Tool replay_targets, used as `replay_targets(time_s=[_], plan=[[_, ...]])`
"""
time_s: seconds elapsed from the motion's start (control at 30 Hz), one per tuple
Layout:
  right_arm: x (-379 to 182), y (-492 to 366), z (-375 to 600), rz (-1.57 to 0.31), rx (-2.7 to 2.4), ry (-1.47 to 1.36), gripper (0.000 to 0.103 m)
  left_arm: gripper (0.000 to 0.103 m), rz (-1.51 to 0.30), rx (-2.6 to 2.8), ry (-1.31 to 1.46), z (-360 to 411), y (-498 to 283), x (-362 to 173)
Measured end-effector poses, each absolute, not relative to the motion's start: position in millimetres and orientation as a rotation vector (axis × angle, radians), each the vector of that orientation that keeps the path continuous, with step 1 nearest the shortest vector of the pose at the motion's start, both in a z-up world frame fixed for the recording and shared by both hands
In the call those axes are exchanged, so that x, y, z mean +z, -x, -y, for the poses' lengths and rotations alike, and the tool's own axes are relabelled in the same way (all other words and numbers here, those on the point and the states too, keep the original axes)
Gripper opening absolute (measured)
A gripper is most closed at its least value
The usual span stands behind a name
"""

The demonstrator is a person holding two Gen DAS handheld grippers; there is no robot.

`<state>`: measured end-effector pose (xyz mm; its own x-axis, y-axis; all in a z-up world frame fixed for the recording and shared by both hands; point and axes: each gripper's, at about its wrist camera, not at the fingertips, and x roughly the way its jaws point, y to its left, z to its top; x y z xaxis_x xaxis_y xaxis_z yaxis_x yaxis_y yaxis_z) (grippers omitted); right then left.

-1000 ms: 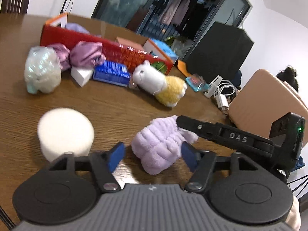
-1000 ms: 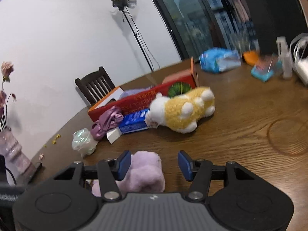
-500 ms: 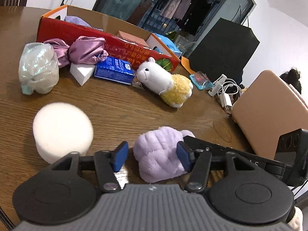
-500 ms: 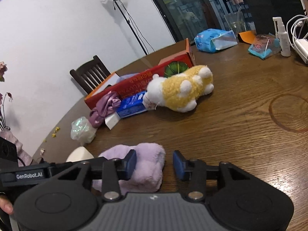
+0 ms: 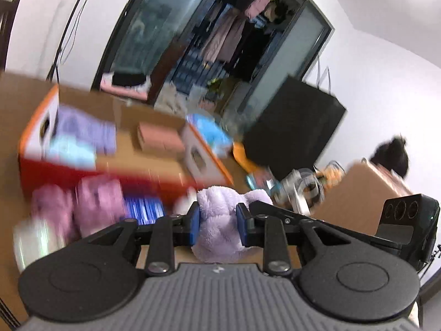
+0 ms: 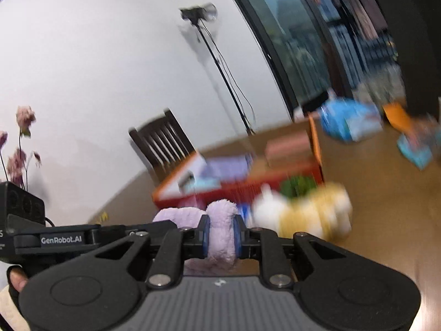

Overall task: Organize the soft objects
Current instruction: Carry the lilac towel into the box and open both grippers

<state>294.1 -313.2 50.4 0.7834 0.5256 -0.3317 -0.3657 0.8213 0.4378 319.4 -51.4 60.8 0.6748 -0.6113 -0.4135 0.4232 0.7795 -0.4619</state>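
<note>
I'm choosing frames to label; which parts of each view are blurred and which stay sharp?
Left wrist view: the red box and table clutter are motion-smeared, the left gripper and purple plush sharp. Right wrist view: the yellow toy smeared, the right gripper crisp.

Lilac plush headband (image 5: pixel 217 220), red-and-orange box (image 5: pixel 115 162), blue pads (image 5: pixel 193 224).

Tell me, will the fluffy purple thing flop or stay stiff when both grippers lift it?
Probably floppy: the fluffy purple thing squashes narrow where the right gripper pinches it. The left gripper dents it too. It looks light, and its fuzzy pile likely won't slip.
</note>
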Motion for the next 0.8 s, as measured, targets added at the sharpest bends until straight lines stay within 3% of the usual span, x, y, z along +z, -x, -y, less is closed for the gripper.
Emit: replay_targets(time_s=[0.23, 0.47, 0.6, 0.8], plan=[[57, -440, 273, -0.596, 0.481, -0.318, 0.017, 0.028, -0.711, -0.471, 0.308, 35, -444, 53], [14, -493, 227, -0.766, 0.462, -0.243, 0.017, 0.034, -0.804, -0.376, 0.160, 30, -474, 12], [11, -493, 216, -0.795, 0.435, -0.188, 0.023, 0.044, -0.811, -0.346, 0.141, 26, -475, 6], [51, -463, 240, -0.692, 0.428, -0.200, 0.035, 0.063, -0.655, -0.338, 0.134, 12, -432, 56]])
